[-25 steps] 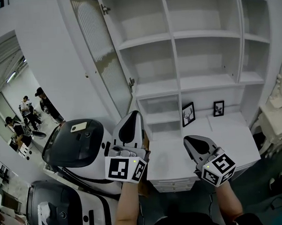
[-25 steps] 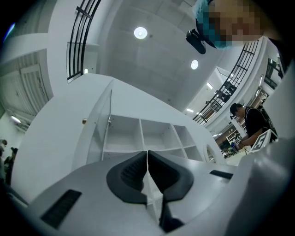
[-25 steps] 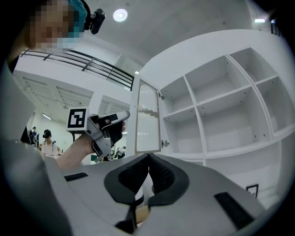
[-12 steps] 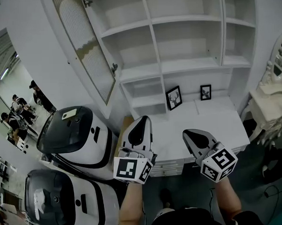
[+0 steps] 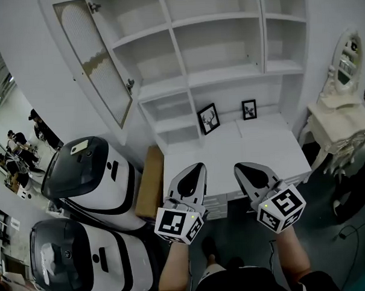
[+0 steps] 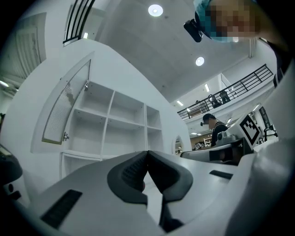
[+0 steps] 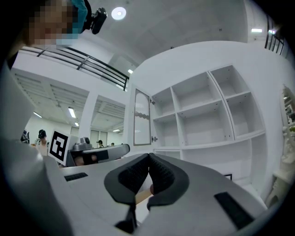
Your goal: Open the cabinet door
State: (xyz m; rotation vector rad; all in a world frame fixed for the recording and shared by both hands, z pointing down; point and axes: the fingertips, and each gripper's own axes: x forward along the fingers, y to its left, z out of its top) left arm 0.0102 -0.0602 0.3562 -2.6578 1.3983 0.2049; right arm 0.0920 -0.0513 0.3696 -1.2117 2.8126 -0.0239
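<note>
We see the door (image 5: pixel 91 58) already open, swung out to the left of the cabinet (image 5: pixel 220 44) and hanging on its hinges at the upper left corner, its pale ribbed panel facing the room. The cabinet's shelves behind it stand bare. Neither gripper touches the door: both are held low, well apart from it, over the near edge of the white surface (image 5: pixel 261 150) below the shelves. The left gripper (image 5: pixel 198 167) points up toward the cabinet with its jaws pressed together and nothing between them; its own view (image 6: pixel 147 152) shows the dark pads meeting at the tip, with the door (image 6: pixel 64 108) far off at the upper left. The right gripper (image 5: pixel 239 167) sits just beside it, jaws likewise closed and empty (image 7: pixel 149 156), the door (image 7: pixel 142 117) visible beyond them. Two small frames (image 5: pixel 208 118) lean at the back of the surface. Left of the surface we see a brown box (image 5: pixel 149 182) and two white-and-black machines (image 5: pixel 87 176); a dresser (image 5: pixel 341 123) with an oval mirror stands to the right.
</note>
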